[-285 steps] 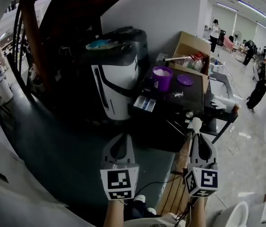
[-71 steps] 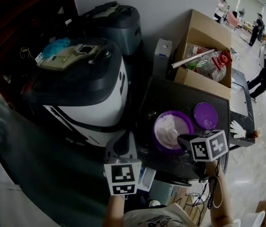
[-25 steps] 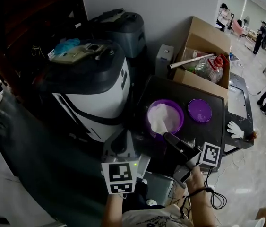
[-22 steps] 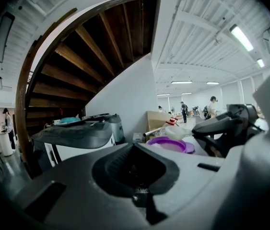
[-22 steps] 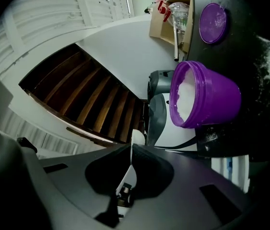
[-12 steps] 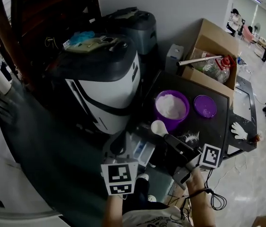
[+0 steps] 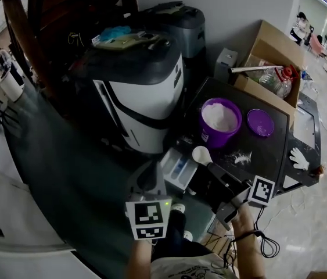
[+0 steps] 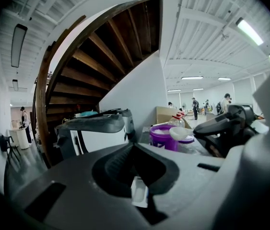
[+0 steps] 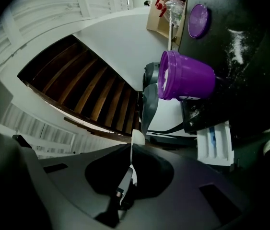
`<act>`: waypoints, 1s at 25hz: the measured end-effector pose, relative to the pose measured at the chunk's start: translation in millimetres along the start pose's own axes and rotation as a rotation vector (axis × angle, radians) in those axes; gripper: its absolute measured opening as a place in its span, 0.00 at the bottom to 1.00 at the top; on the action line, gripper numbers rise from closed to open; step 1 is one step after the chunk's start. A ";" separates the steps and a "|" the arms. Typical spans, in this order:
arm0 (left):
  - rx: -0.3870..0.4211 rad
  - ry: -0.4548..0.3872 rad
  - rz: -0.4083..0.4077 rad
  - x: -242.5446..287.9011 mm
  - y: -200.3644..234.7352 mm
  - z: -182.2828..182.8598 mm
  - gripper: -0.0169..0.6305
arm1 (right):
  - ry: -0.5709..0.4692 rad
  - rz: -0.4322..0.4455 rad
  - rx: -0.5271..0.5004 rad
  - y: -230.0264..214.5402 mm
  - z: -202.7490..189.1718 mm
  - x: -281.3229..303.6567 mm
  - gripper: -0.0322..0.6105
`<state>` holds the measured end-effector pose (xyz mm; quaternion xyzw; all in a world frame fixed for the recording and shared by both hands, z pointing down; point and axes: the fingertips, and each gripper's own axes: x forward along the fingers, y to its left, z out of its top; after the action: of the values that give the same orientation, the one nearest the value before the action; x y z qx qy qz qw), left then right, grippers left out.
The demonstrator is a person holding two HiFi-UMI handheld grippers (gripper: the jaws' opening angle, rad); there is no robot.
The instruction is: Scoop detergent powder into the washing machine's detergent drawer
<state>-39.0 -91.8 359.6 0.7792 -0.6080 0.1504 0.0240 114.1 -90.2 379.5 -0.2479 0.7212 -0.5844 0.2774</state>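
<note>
A white scoop (image 7: 201,154) heaped with powder hangs just right of the open white detergent drawer (image 7: 179,168). My right gripper (image 7: 212,168) is shut on its handle. The purple tub (image 7: 220,121) of white powder stands behind it on the washing machine's black top (image 7: 268,150), with its purple lid (image 7: 260,122) to the right. In the right gripper view the scoop (image 9: 137,138) shows edge-on beyond my right gripper (image 9: 131,157), with the tub (image 9: 185,75) and drawer (image 9: 215,145) ahead. My left gripper (image 7: 148,170) hangs shut and empty, left of the drawer.
Spilled powder (image 7: 241,156) lies on the black top. A white and black appliance (image 7: 143,92) stands left of the washing machine. A cardboard box (image 7: 270,57) with bottles stands behind. A wooden staircase (image 8: 101,47) rises at the left. People stand at the far right.
The scoop has come up out of the purple tub with powder in it. It has moved down-left to beside the drawer. My left gripper has stayed put.
</note>
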 end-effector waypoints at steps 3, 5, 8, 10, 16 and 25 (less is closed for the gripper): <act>-0.001 0.010 0.009 -7.2 2.0 -6.3 0.03 | 0.001 -0.024 0.003 -8.0 -4.8 -2.8 0.08; 0.000 0.013 0.011 -9.6 2.6 -8.6 0.03 | 0.004 -0.045 -0.009 -12.8 -5.9 -3.5 0.08; -0.001 0.021 0.013 -11.2 4.1 -12.1 0.03 | 0.003 -0.070 -0.017 -18.2 -6.0 -3.2 0.08; -0.004 0.031 0.017 -11.0 5.5 -16.5 0.03 | 0.001 -0.085 -0.016 -23.4 -6.4 -3.6 0.08; -0.014 0.064 0.008 -4.7 9.3 -31.8 0.03 | 0.000 -0.129 0.006 -44.2 -9.4 -3.4 0.08; -0.020 0.113 -0.015 7.5 13.7 -53.2 0.03 | 0.010 -0.246 -0.056 -72.9 -14.4 -3.6 0.08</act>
<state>-61.4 -90.7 410.3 0.7736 -0.6014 0.1878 0.0670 109.2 -91.7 453.7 -0.3390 0.7028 -0.5949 0.1929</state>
